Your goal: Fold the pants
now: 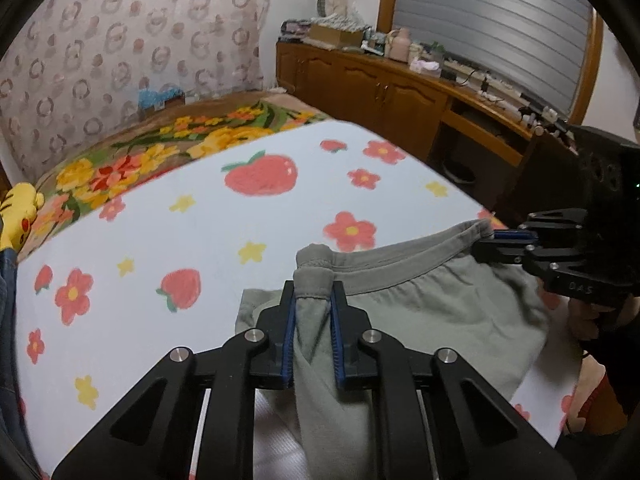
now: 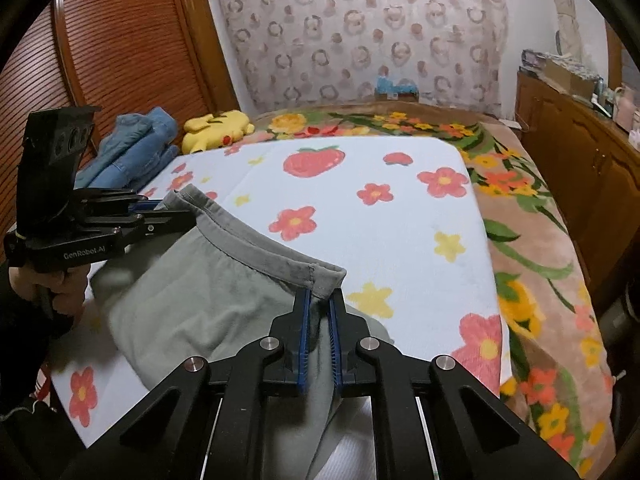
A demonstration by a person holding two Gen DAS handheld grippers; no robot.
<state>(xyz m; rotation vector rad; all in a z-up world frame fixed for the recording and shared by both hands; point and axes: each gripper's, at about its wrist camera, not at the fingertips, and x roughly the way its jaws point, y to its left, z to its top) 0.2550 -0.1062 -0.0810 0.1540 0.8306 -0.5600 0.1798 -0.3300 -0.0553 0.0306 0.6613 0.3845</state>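
Grey-green pants (image 1: 432,312) hang by their waistband above a white blanket with strawberries and flowers (image 1: 200,208). My left gripper (image 1: 314,300) is shut on one end of the waistband. My right gripper (image 1: 490,240) is shut on the other end, at the right of the left wrist view. In the right wrist view the pants (image 2: 200,292) stretch between my right gripper (image 2: 319,300), shut on the waistband corner, and my left gripper (image 2: 168,210) at the left. The legs drop out of sight below.
A brown floral blanket (image 2: 532,240) covers the bed beyond the white blanket (image 2: 360,220). Folded jeans (image 2: 136,148) and a yellow plush toy (image 2: 216,128) lie at the bed's far left. A wooden cabinet (image 1: 384,92) with clutter runs along the right side.
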